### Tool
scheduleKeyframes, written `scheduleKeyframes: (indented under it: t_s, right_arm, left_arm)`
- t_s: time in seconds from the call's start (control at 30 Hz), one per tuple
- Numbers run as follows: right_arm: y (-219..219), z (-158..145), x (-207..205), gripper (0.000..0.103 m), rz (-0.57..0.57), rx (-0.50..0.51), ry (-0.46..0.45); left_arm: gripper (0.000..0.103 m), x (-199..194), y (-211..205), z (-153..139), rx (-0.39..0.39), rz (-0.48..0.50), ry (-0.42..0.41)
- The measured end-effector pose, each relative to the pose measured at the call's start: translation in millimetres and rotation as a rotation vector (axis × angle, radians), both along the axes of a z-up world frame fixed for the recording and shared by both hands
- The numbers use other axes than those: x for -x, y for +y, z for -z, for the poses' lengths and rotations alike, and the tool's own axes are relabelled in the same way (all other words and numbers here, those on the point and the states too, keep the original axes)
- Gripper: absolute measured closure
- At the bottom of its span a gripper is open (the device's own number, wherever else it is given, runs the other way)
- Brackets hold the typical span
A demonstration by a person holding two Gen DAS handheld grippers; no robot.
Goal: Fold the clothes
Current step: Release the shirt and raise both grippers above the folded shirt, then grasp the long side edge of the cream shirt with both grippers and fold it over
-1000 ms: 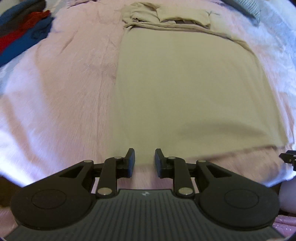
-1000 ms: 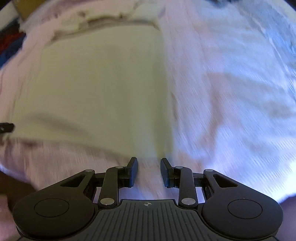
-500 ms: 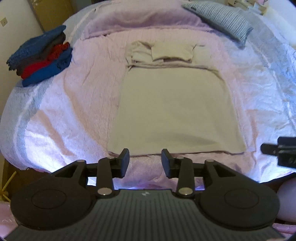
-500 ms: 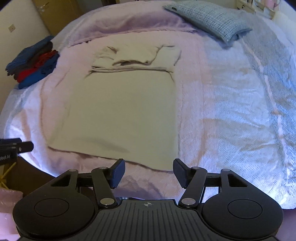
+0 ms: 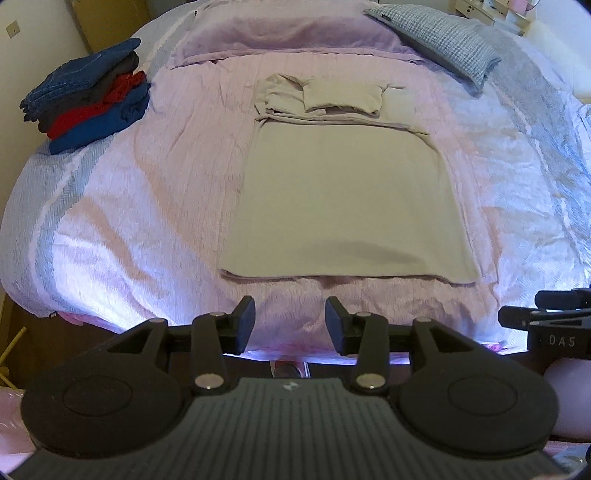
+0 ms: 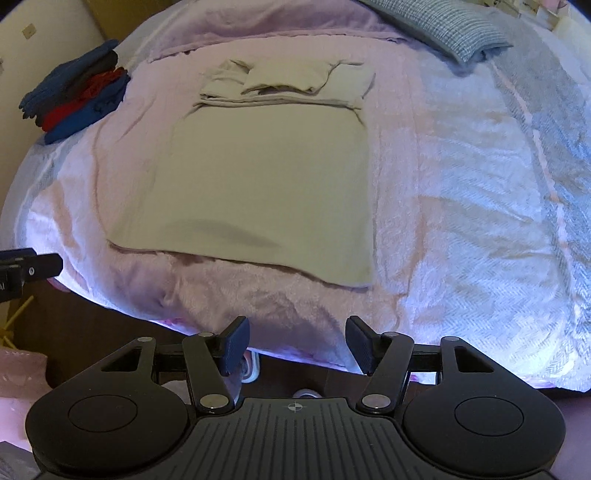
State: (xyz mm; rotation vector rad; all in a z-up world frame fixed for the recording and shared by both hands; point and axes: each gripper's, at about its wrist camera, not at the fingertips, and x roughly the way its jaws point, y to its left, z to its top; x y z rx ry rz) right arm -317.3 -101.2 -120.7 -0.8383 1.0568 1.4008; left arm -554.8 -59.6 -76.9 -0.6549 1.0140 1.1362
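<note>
Left gripper (image 5: 290,319) jaws apart and widening, nothing between. Right gripper (image 6: 297,345) jaws spread wide, empty. Both hung over near edge of bed (image 5: 110,229), clear of cloth. Beige garment (image 5: 343,206) lay flat mid-bed, long axis running away from grippers, folded sleeves bunched at far end. Folded clothes stack (image 5: 88,96) at far left.

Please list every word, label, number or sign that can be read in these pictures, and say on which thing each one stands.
"DAS": pale letters on the black body of the right gripper, seen at the right edge of the left wrist view.
A pale mark on the left gripper, at the left edge of the right wrist view: cut off, not readable.
A small tag on the checked pillow: too small to read.
No print shows on the beige garment or the stack of folded clothes.
</note>
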Motion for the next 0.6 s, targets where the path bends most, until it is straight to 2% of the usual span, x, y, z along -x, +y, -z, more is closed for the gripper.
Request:
scheduleKeyframes:
  t_s: [0.3,0.37,0.47,0.53,0.6]
  right_arm:
    - [-1,11,-10,0.042,0.043,0.025,0.022]
    - [0,15,-16,0.042,0.057,0.018,0.037]
    - [3,29,-34,0.042,0.091,-0.026,0.094]
    - [6,43,-55,0.042,0.138,-0.042,0.157]
    - [13,61,-80,0.042,0.215,-0.041,0.233]
  left_arm:
    - [0.063,-1,8,15,0.030,0.019,-0.012]
    - [0.062,13,18,25,0.045,0.006,-0.087]
    - [0.060,51,44,50,0.075,-0.069,-0.261]
    - [0.060,77,66,73,0.087,-0.120,-0.332]
    - [0.060,100,92,96,0.106,-0.174,-0.360]
